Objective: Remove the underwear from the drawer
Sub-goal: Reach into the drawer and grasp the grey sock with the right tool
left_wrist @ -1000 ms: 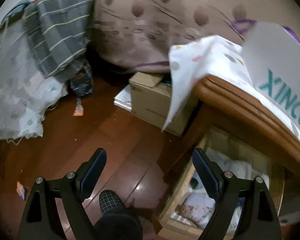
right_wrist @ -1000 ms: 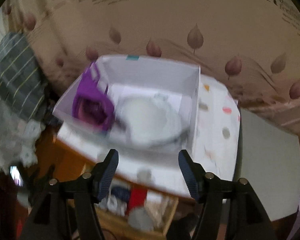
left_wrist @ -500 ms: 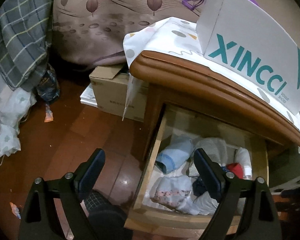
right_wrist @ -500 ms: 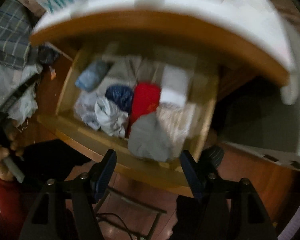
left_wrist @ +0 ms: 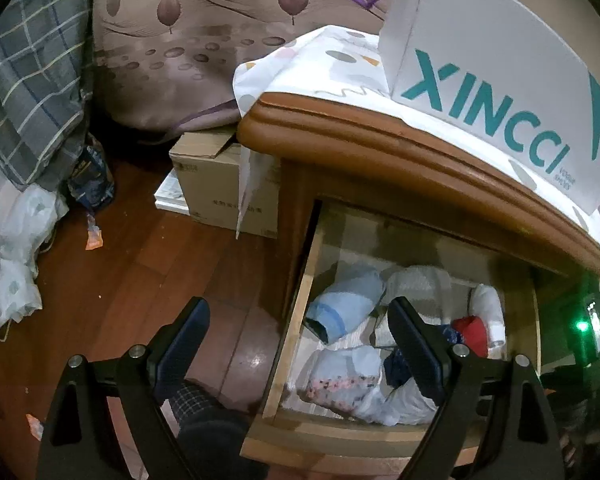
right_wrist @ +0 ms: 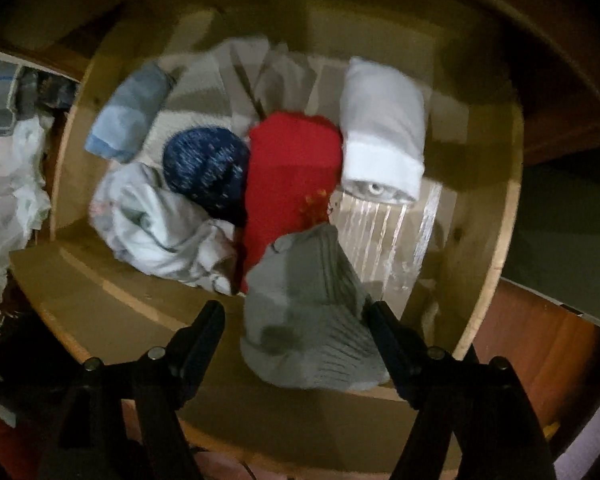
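So the drawer (right_wrist: pixel 496 240) was pulled open and stuffed with rolled and folded bits of clothing. From the right wrist view, the right tool (right_wrist: pixel 296 320) pointed pretty much straight down into it, jaws opening wide, with a grey ribbed piece (right_wrist: pixel 312 320) sitting between the fingers at the front of the drawer. Couldn't see the pads actually pressing on it, so nothing was gripped. Just behind the grey one lay a red piece (right_wrist: pixel 292 176), with a navy speckled roll (right_wrist: pixel 206 168) touching its left side and a white roll (right_wrist: pixel 384 132) on its right. A light blue roll (right_wrist: pixel 128 120) sat at the back left, and a crumpled pale bundle (right_wrist: pixel 156 224) in the front left corner. That view was a bit blurry, so which of these was underwear, honestly couldn't say.

The left tool (left_wrist: pixel 298 328) hung spread over the drawer's left edge, holding nothing, wood floor (left_wrist: pixel 140 260) under one finger. Up top, a white XINCCI box (left_wrist: pixel 500 72) sat on a patterned cloth (left_wrist: pixel 300 60) covering the cabinet top (left_wrist: pixel 420 160), with a cardboard box (left_wrist: pixel 220 184) on the floor beside it.
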`<state>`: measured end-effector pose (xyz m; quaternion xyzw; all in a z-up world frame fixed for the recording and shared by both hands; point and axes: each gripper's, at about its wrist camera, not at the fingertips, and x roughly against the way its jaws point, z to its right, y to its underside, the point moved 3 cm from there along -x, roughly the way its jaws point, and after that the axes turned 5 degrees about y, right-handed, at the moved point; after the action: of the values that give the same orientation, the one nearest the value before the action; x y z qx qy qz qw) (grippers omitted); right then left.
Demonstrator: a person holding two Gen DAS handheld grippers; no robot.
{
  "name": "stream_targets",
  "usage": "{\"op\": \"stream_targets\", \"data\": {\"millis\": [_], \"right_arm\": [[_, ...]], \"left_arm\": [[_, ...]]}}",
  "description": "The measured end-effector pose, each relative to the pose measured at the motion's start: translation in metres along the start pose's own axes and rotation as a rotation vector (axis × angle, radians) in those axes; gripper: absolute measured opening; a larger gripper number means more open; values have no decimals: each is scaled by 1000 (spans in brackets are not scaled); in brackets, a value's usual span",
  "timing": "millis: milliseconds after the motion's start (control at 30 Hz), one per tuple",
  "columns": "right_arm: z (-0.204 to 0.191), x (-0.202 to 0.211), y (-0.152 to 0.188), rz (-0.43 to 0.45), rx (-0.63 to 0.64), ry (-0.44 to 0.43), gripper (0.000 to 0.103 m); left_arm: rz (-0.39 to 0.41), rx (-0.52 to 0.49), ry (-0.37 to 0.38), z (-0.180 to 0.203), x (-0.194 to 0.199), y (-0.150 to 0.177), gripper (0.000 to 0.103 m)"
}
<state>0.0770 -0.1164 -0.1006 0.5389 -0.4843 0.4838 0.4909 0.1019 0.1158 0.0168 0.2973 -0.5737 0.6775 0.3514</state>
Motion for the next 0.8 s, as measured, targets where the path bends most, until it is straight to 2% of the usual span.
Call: {"op": "stream_targets", "data": {"millis": [200,400,433,500,633,800], "right_arm": [[4,-19,-2,-36,-15,48,77],[20,-26,-1,-62,-66,51,75],[22,-27,0,-64,-68,51,71],[27,-26,3,-59,-71,54,42],[36,-22,9,-29,-73,26,37],[39,1,17,80,-62,19,31]], "left_arm": [[-10,-39,-9,6,-2,4,89],[-32,-58,-2,10,-7,7,89],[-36,-58,4,11,-7,7,89],[-44,-55,14,12,-10,7,89],[-77,-62,31,19,-18,10,89],[-110,-94,33,29,-25,17,89]]}}
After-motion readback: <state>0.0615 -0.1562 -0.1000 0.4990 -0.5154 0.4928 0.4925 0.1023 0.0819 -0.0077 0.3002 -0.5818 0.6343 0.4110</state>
